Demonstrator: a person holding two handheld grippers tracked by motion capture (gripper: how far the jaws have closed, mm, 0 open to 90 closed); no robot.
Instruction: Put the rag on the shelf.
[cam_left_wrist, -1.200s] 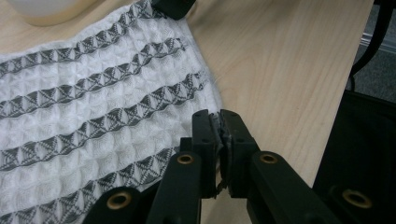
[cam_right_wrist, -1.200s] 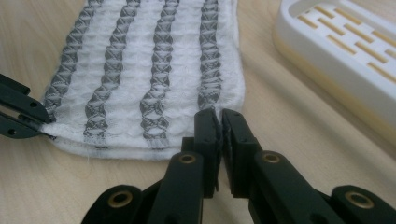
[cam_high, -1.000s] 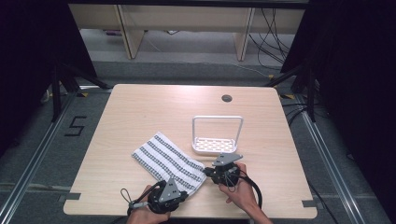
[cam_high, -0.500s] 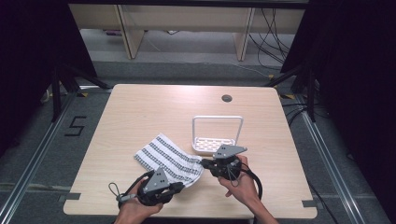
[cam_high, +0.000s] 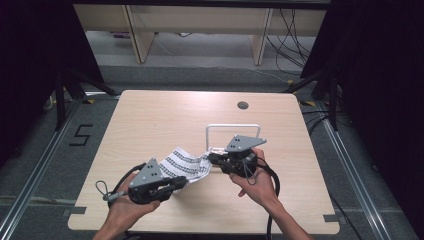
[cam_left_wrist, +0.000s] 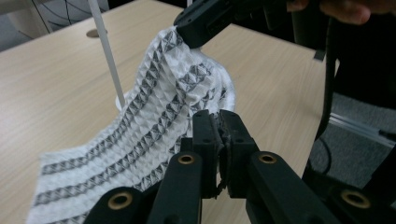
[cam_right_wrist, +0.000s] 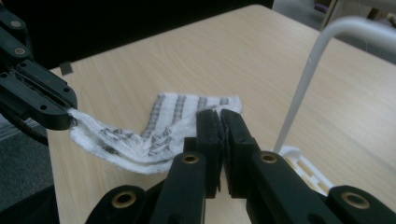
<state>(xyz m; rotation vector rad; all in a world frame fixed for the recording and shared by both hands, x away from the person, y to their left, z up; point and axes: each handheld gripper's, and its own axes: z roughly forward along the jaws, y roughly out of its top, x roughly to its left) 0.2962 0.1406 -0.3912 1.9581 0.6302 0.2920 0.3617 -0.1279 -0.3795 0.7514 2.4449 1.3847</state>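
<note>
A white cloth with grey patterned stripes (cam_high: 189, 163) hangs between my two grippers, its far part still lying on the table. My left gripper (cam_high: 176, 183) is shut on one near corner; in the left gripper view its jaws (cam_left_wrist: 220, 115) pinch the cloth (cam_left_wrist: 149, 112). My right gripper (cam_high: 213, 159) is shut on the other near corner, and in the right gripper view the jaws (cam_right_wrist: 220, 113) pinch the cloth (cam_right_wrist: 159, 135). Across the cloth, each gripper view shows the other gripper: the right one (cam_left_wrist: 205, 21) and the left one (cam_right_wrist: 44, 100).
A white wire rack (cam_high: 233, 131) stands on the wooden table (cam_high: 165, 115) just behind the right gripper; its upright rod (cam_right_wrist: 303, 84) rises close to the right jaws. A round cable hole (cam_high: 243, 105) sits near the table's far edge. Black cables trail from both grippers.
Both hands have risen from the table's front. The cloth's near edge has come up with them, so the cloth no longer lies flat.
</note>
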